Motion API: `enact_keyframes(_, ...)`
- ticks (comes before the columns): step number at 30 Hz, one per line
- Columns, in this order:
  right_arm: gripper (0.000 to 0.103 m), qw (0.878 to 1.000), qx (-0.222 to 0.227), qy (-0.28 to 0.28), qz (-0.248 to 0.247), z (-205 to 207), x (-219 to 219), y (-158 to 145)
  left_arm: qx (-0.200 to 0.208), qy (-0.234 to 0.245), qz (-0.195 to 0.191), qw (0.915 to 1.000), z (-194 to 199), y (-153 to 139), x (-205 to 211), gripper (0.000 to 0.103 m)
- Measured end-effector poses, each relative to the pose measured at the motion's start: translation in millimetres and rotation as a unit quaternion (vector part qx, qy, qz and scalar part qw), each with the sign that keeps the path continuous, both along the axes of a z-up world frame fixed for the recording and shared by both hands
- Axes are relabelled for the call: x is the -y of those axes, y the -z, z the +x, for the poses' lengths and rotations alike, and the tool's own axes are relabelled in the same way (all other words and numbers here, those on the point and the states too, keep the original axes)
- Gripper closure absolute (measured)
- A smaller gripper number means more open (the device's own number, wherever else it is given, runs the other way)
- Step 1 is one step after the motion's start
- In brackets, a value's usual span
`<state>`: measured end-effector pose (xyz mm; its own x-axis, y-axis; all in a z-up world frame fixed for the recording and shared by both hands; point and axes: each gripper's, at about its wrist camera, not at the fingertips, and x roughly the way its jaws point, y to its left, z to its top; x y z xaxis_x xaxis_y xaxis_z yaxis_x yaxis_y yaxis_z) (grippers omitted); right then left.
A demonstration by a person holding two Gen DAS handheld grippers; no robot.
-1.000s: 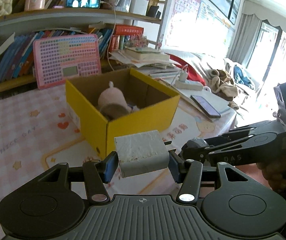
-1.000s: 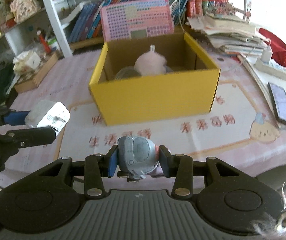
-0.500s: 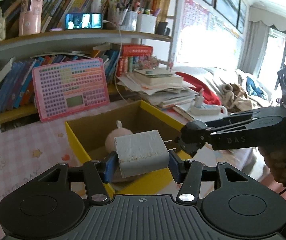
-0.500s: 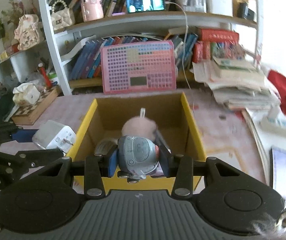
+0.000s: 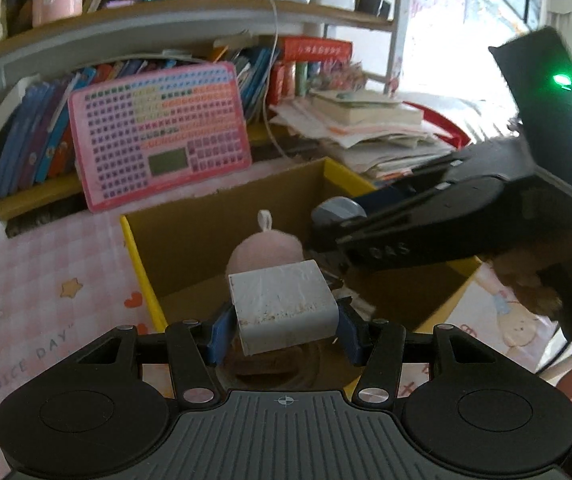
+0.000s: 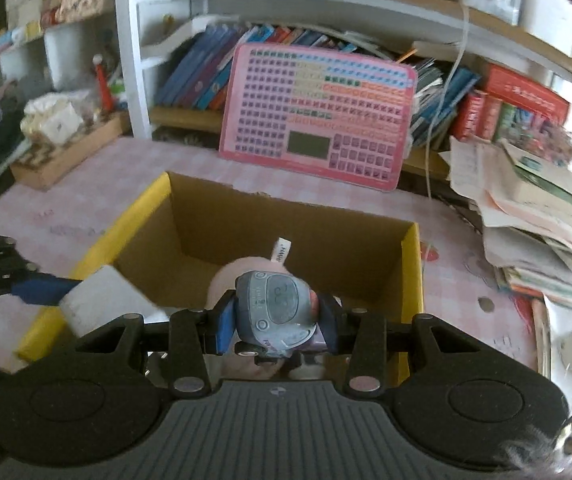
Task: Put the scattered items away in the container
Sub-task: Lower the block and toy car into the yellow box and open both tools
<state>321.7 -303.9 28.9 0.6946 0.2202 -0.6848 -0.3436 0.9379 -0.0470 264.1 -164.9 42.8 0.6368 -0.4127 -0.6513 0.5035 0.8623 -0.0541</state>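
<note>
My left gripper (image 5: 282, 330) is shut on a white plug adapter (image 5: 284, 310) and holds it over the open yellow cardboard box (image 5: 142, 276). My right gripper (image 6: 276, 326) is shut on a small grey toy car (image 6: 274, 312) and holds it over the same box (image 6: 412, 272). A pink plush toy (image 5: 264, 250) with a white tag lies inside the box. The right gripper (image 5: 340, 216) reaches in from the right in the left wrist view. The left gripper with the adapter (image 6: 102, 298) shows at the box's left wall in the right wrist view.
A pink toy keyboard (image 6: 318, 114) leans on the bookshelf behind the box. A stack of books and papers (image 6: 542, 204) lies at the right. A wooden tray of odds (image 6: 54, 136) stands at the far left. The pink checked tablecloth (image 5: 38, 300) surrounds the box.
Both grippers have moved forward from in front of the box to above its opening, each still holding its item. The two grippers have come closer together.
</note>
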Motion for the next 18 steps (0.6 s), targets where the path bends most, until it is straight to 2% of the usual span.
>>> enact_keyframes(6, 0.063, 0.998, -0.028, -0.017, -0.047, 36.5, -1.4, 17.7, -0.011, -0.016, 0.005, 0.9998, 6.1, 8.6, 6.6, 0.05)
enact_keyframes(13, 0.063, 0.994, -0.042, -0.038, -0.089, 55.5, -6.6, 28.4, -0.021, -0.039, 0.008, 0.999, 7.6, 17.7, 9.0, 0.049)
enact_keyframes(18, 0.063, 0.993, -0.046, -0.04, -0.101, 63.2, -6.2, 33.6, 0.005, -0.058, 0.001, 0.9983, 1.5, 10.8, 7.7, 0.029)
